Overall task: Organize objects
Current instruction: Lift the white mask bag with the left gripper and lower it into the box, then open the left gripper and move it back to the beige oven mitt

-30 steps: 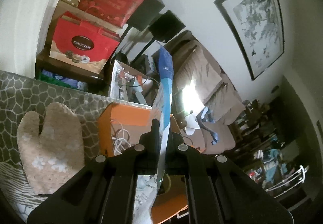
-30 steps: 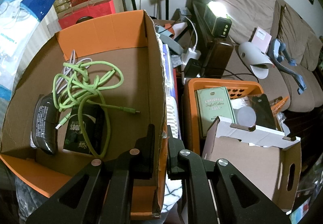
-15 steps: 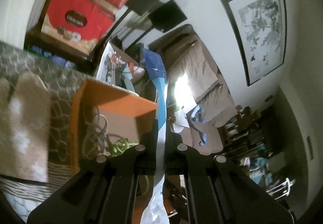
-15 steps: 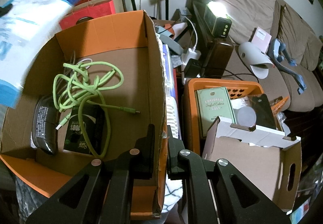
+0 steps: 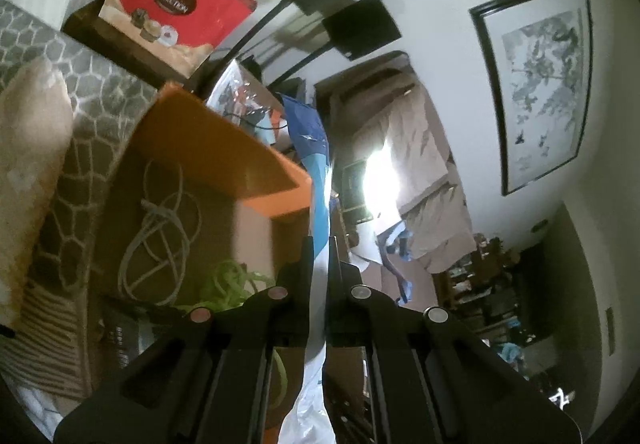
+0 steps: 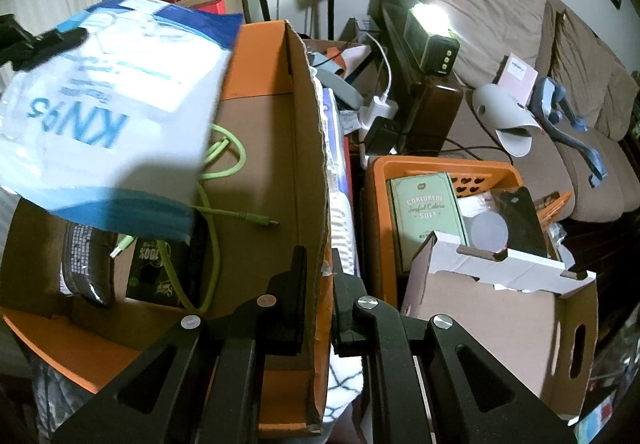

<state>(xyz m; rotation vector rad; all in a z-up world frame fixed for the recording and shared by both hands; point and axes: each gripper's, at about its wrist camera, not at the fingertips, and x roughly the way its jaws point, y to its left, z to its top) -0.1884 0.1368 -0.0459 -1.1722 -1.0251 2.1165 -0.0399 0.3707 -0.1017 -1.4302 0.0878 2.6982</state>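
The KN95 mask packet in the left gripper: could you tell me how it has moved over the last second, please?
The left gripper has carried the KN95 mask packet rightward, over the open orange box. The right gripper stays clamped on the box wall; the green cable hasn't moved.

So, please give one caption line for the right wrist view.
Right gripper clamps the orange box wall while a KN95 mask pack hangs over it.

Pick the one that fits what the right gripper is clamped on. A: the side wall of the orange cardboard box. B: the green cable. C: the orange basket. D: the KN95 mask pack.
A: the right gripper has its jaws closed on the box wall; the mask pack hangs from the left gripper.
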